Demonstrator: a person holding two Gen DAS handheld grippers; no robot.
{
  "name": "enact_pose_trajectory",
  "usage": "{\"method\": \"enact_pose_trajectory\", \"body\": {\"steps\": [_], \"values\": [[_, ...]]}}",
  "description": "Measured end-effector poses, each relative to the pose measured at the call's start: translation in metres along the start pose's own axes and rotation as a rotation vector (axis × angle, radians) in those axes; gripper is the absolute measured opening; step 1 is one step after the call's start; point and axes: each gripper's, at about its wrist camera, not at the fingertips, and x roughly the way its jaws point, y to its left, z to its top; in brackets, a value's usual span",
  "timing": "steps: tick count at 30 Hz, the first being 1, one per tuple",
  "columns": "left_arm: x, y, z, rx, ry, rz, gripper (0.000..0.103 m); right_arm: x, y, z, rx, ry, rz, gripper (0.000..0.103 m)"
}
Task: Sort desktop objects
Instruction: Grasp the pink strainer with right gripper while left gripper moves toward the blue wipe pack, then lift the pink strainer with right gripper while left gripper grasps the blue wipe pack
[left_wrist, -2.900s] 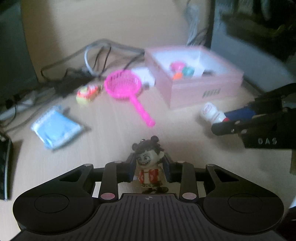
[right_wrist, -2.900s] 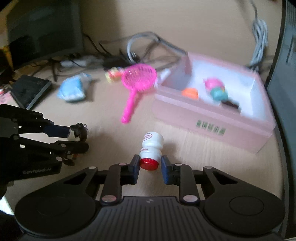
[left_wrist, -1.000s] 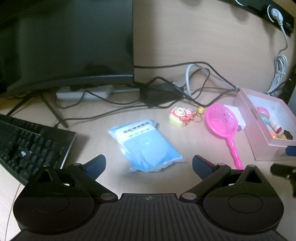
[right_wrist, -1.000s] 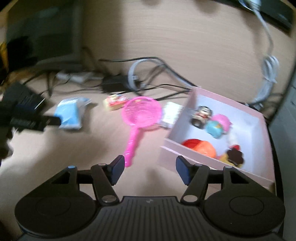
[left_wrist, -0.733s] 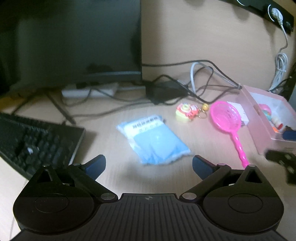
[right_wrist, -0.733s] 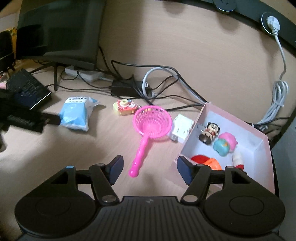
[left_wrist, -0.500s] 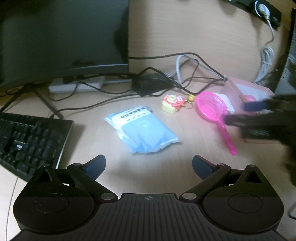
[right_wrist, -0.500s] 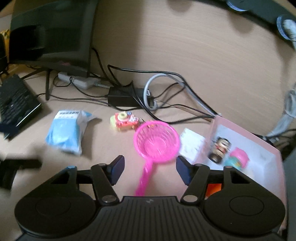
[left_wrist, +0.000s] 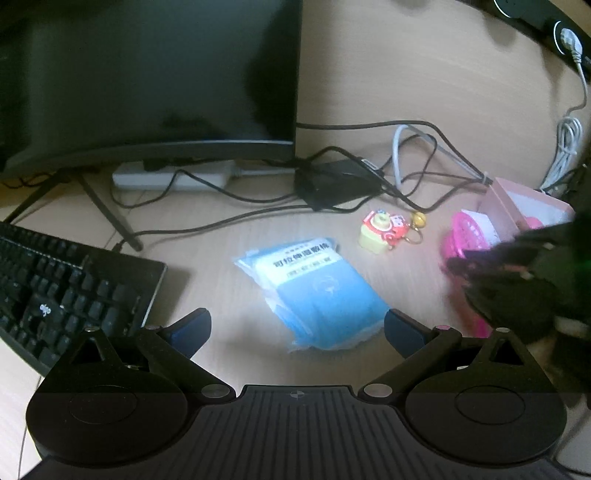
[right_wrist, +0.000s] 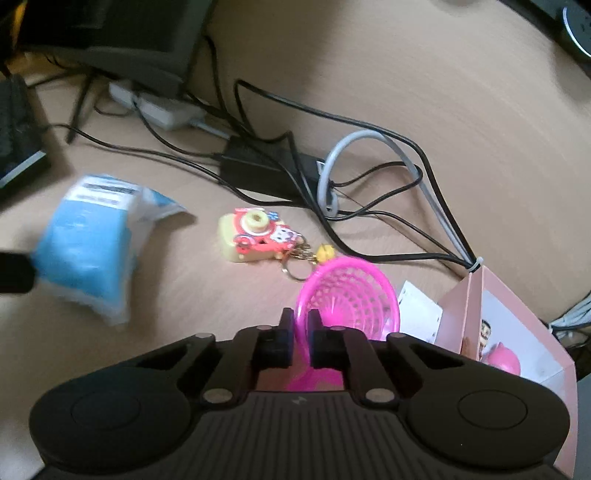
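Note:
My right gripper (right_wrist: 301, 334) is shut on the rim of the pink toy strainer (right_wrist: 351, 302), which also shows in the left wrist view (left_wrist: 463, 247) partly behind the blurred right gripper (left_wrist: 524, 273). My left gripper (left_wrist: 297, 326) is open and empty, close over the blue tissue pack (left_wrist: 317, 291), also in the right wrist view (right_wrist: 88, 236). A yellow-red toy camera keychain (right_wrist: 258, 236) lies between pack and strainer. The pink box (right_wrist: 517, 343) at the right holds small toys.
A monitor (left_wrist: 147, 74) on a stand, a keyboard (left_wrist: 55, 291) at the left, a white power strip (left_wrist: 170, 177), a black adapter (right_wrist: 266, 166) and tangled cables (right_wrist: 388, 177) run along the back. A white card (right_wrist: 419, 314) lies by the box.
Both grippers let go of the figurine and bottle, which lie in the box. The right gripper came down and shut on the strainer. The left gripper, open, neared the tissue pack.

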Motion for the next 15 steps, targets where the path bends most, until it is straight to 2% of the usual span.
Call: {"method": "enact_pose_trajectory", "body": {"steps": [8, 12, 15], "values": [[0.002, -0.009, -0.008, 0.039, 0.024, -0.013, 0.102, -0.066, 0.020, -0.043, -0.020, -0.029, 0.165, 0.006], [0.006, -0.020, -0.001, 0.023, 0.024, -0.002, 0.103, -0.084, 0.030, -0.061, -0.055, -0.027, 0.167, 0.007], [0.020, -0.037, 0.010, 0.048, 0.010, 0.065, 0.103, -0.087, 0.031, -0.071, -0.066, -0.020, 0.150, 0.007]]}}
